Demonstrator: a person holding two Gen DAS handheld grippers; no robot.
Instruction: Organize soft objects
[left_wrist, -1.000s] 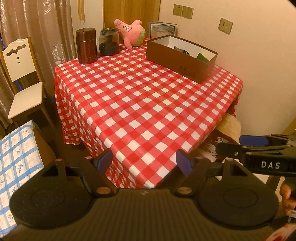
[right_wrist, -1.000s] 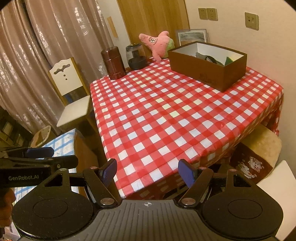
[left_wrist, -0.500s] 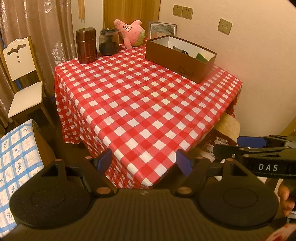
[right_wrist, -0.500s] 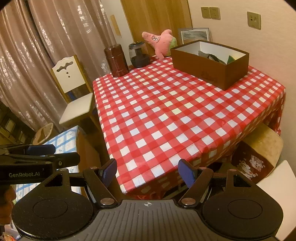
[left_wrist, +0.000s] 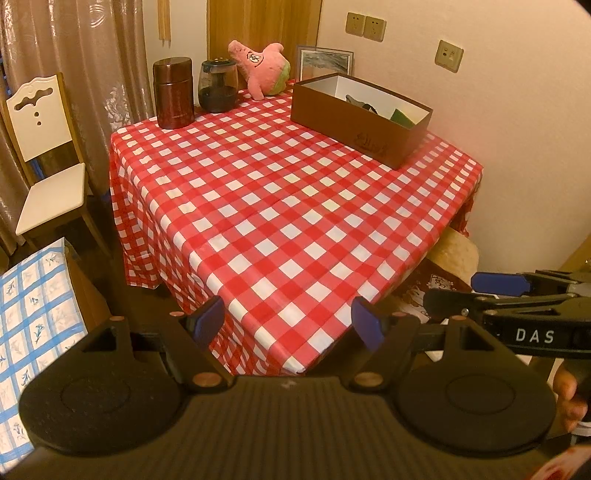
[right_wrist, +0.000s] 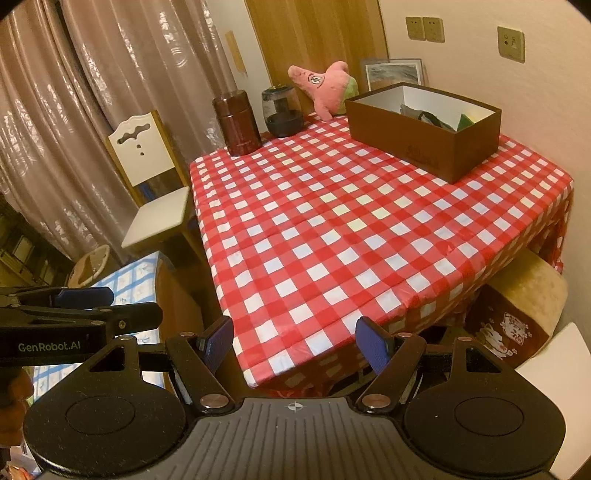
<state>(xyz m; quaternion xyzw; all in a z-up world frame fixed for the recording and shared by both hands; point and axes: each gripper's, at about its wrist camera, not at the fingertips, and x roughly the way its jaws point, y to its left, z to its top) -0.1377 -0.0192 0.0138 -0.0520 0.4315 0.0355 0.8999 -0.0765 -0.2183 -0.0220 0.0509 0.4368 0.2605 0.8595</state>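
Pink plush (left_wrist: 264, 68) sits behind the brown box (left_wrist: 354, 123) holding dark and green items; both tongs released.

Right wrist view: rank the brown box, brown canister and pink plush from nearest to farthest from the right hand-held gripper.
From the right hand-held gripper:
1. Brown box, right side of the table.
2. Brown canister, far left corner.
3. Pink plush, at the far edge, behind the box.

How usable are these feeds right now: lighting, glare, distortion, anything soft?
Left wrist view: warm dim light, fisheye bends the table edges, pink plush sharp enough. Right wrist view: glare streaks on the curtain, dark vignette corners, brown box contents shadowed and hard to identify.
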